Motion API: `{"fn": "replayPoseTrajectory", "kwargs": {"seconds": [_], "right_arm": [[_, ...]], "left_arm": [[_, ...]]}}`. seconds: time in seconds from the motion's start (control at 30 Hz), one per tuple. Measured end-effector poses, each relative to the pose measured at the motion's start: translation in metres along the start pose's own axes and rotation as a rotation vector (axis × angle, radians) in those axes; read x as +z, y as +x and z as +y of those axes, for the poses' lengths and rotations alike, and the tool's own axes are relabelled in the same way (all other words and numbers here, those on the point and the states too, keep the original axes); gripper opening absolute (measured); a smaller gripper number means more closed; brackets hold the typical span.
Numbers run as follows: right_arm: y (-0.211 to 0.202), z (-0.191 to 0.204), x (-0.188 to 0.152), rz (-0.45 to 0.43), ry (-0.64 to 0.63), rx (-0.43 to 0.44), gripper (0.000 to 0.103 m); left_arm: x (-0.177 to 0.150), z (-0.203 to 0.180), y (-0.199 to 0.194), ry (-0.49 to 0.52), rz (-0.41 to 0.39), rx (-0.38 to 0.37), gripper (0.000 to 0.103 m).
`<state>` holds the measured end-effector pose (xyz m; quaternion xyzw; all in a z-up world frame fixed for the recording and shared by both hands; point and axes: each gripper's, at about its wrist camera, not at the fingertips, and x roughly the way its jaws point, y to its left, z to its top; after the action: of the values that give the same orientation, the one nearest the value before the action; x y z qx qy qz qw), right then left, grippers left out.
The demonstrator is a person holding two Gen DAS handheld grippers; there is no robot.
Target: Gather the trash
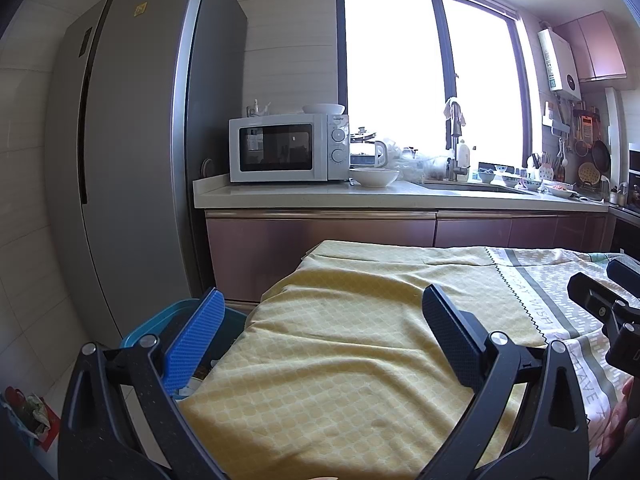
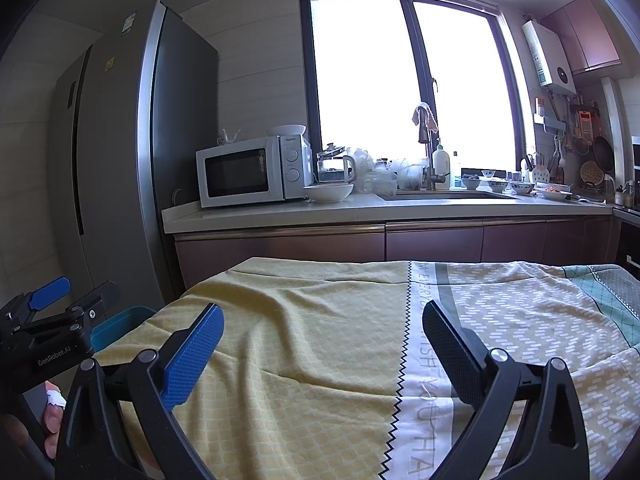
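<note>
Above the cloth-covered table (image 2: 320,360), both claws, left claw (image 1: 320,340) and right claw (image 2: 320,344), are held spread, empty; no trash is seen, so blue bin (image 1: 176,312) is best located first.

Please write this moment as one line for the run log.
left gripper: open, empty | right gripper: open, empty | both over tablecloth | blue bin at table's left | no trash visible

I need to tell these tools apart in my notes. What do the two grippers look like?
Both look alike: a black frame with silver bolts, one blue textured finger pad and one black pad. The left gripper carries white "GenRobot.AI" lettering; a white wrap shows on a finger below it.
</note>
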<state>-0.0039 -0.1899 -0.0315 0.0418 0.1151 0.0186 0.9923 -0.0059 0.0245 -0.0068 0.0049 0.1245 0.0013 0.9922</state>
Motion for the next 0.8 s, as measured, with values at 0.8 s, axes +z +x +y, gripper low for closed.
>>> {"fn": "replayPoseTrajectory", "kwargs": {"seconds": [0.8], "right_arm": [[-0.0011, -0.0022, 0.0012, -0.006, 0.006, -0.006, 0.096]], "left_arm": [[0.0003, 0.0028, -0.0011, 0.001, -0.009, 0.015, 0.097]]}}
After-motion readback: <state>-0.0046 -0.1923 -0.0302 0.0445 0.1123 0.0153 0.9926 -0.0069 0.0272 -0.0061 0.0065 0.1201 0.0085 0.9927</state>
